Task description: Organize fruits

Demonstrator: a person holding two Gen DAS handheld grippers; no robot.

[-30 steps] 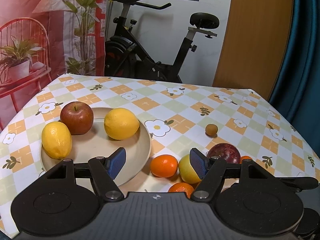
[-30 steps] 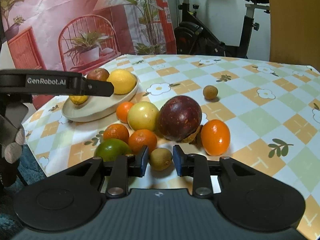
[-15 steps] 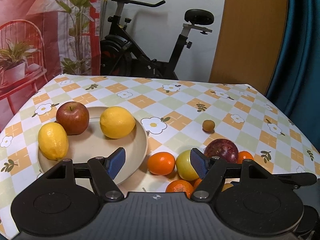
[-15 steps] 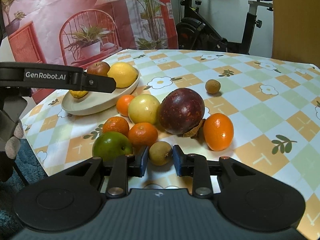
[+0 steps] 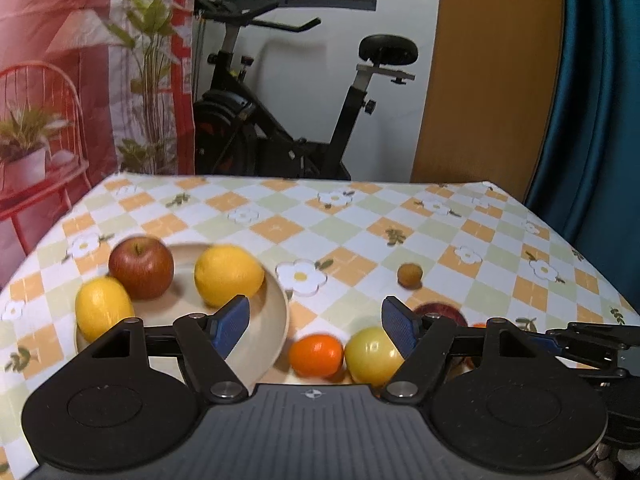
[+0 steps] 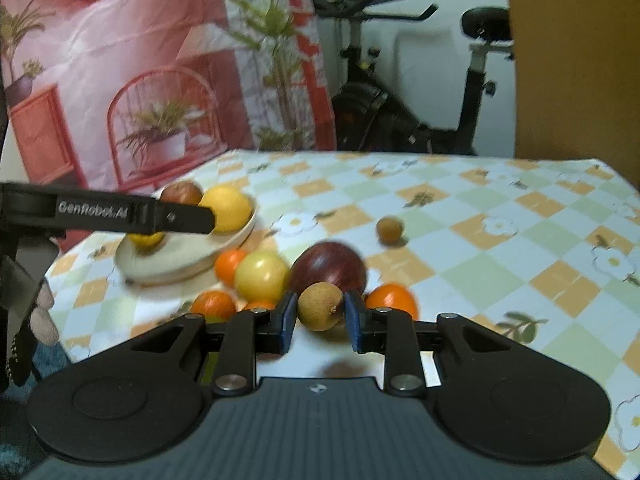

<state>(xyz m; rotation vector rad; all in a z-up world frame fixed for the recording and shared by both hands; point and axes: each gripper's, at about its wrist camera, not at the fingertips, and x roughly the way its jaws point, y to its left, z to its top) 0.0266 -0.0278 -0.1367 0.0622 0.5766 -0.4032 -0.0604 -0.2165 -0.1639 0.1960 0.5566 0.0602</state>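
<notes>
My right gripper (image 6: pixel 318 314) is shut on a small brown longan (image 6: pixel 320 306), held just above the tablecloth in front of a dark purple fruit (image 6: pixel 330 270). Around it lie a pale yellow fruit (image 6: pixel 260 276) and several oranges (image 6: pixel 390 300). A second longan (image 6: pixel 389 229) sits alone farther back. The cream plate (image 5: pixel 276 320) holds a red apple (image 5: pixel 141 267) and two lemons (image 5: pixel 228 275). My left gripper (image 5: pixel 314 322) is open, empty, hovering over the plate's right rim near an orange (image 5: pixel 316 354) and the pale yellow fruit (image 5: pixel 372 356).
The table carries a checked floral tablecloth (image 5: pixel 360 232), with its edges close on the left and right. An exercise bike (image 5: pixel 288 120) stands behind the table. A person's gloved hand (image 6: pixel 28 328) holds the left gripper's handle at the far left of the right wrist view.
The right gripper's pads closed on the small longan and raised it off the cloth. The left gripper stayed open over the plate's rim, its view shifting slightly.
</notes>
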